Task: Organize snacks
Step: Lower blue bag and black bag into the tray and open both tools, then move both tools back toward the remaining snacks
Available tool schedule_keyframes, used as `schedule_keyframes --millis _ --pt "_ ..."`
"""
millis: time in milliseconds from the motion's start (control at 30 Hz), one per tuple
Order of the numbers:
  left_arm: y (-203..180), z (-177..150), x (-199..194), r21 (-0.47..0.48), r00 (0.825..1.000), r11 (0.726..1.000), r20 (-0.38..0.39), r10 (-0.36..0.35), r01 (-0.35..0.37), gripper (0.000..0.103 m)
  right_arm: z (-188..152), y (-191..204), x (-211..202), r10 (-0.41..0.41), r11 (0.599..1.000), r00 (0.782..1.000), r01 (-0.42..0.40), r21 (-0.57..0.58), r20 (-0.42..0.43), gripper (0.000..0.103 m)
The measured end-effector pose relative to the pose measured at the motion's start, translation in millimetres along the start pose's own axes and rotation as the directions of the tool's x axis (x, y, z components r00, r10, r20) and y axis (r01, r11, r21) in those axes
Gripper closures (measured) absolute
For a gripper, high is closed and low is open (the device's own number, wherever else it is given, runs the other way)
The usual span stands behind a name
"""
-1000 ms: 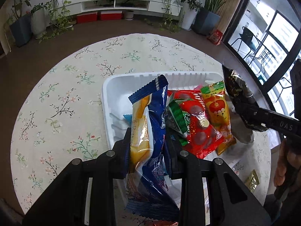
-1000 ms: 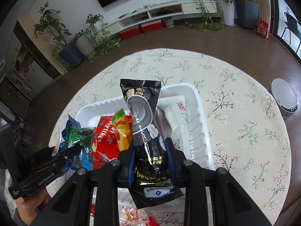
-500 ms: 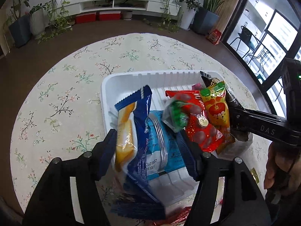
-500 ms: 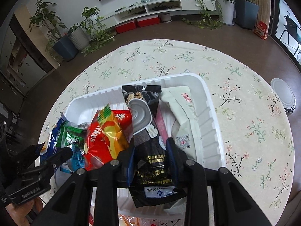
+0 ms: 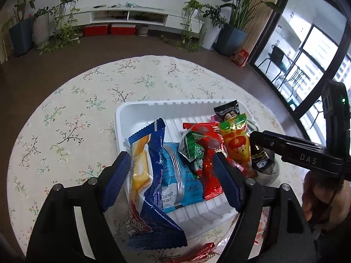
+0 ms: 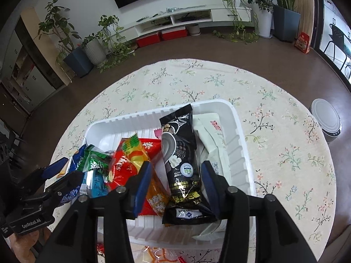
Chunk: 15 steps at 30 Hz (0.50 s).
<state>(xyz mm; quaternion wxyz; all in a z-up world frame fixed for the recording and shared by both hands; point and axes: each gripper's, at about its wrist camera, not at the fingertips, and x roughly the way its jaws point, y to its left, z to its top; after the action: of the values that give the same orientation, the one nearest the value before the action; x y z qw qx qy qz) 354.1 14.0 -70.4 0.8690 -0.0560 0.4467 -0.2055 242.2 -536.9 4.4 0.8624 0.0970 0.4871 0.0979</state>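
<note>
A white ribbed tray [image 5: 144,111] [image 6: 239,135] sits on the round floral table and holds several snack packs. My left gripper [image 5: 171,179] is open over the tray's near left edge, around a dark blue and yellow pack [image 5: 151,175] that leans on the rim, with a light blue pack [image 5: 182,182] beside it. My right gripper [image 6: 177,182] is open, straddling a black pack [image 6: 182,157] lying in the tray. A red pack [image 5: 208,153] [image 6: 125,168], a yellow and red pack [image 5: 237,142], a green pack [image 6: 96,162] and a white pack [image 6: 212,140] also lie in it.
Loose wrappers lie on the table in front of the tray [image 5: 197,256] [image 6: 158,254]. A round white bin [image 6: 326,120] stands on the floor to the right. Potted plants and a low TV shelf [image 5: 129,17] line the far wall.
Both grippers have opened. The left let go of the dark blue and yellow pack, the right let go of the black pack; both packs now rest in the tray.
</note>
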Motion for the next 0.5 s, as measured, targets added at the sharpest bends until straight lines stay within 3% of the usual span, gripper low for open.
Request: schedule_keyframes --millis 233,300,500 --pt "13.1 -6.8 -17.0 -0.053 0.999 0.998 0.042 -0.014 0.016 0.024 0.3 2.8 -7.3 0.008 1.000 1.000 -0.008 -0.005 0.019 0.049" --pt "18.6 -8.0 -25.5 -0.076 0.998 0.997 0.065 -0.014 0.019 0.015 -0.7 3.7 -9.2 0.011 1.000 1.000 -0.011 -0.009 0.023 0.046" --pt "26.2 -22.2 -61.6 -0.099 0.990 0.995 0.142 -0.011 0.026 0.002 -8.5 1.0 -25.8 0.037 0.999 0.998 -0.037 -0.013 0.055 0.033"
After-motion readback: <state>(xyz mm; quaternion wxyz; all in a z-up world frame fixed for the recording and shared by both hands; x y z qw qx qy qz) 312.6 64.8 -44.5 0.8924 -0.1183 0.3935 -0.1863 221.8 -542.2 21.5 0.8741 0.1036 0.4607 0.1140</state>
